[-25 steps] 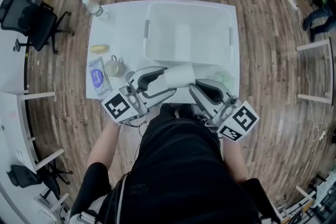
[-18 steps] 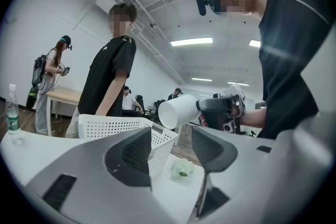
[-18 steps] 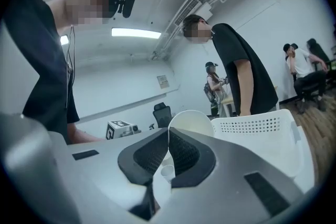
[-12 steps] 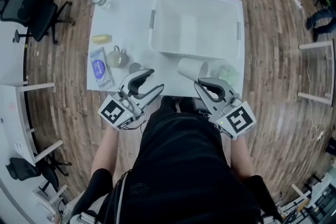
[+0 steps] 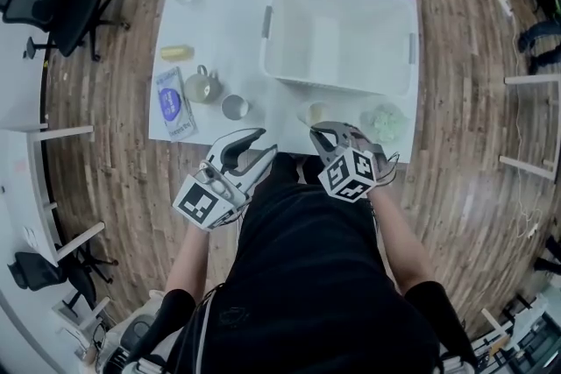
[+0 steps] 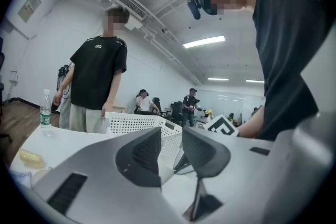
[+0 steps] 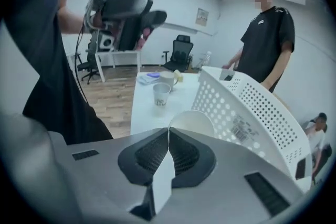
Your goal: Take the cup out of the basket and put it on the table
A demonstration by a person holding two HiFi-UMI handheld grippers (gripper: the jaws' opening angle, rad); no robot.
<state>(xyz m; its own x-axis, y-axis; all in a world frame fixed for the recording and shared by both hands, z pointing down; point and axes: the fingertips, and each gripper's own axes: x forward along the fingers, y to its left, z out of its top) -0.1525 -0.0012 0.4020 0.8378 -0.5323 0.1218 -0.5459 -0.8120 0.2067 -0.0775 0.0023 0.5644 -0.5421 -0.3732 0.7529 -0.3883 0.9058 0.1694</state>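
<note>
White cup [image 7: 192, 121], rim in grip of right gripper [image 7: 168, 135], beside basket [image 7: 252, 107].

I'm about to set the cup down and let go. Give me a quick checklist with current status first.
1. Cup out of the basket: ok.
2. Right tool shut on the cup's wall: ok.
3. Cup over the table, near its front edge: ok.
4. Cup's base touching the table: cannot tell.
5. Bare table around the cup: ok.
6. Left tool empty, jaws closing, away from the cup: ok.
</note>
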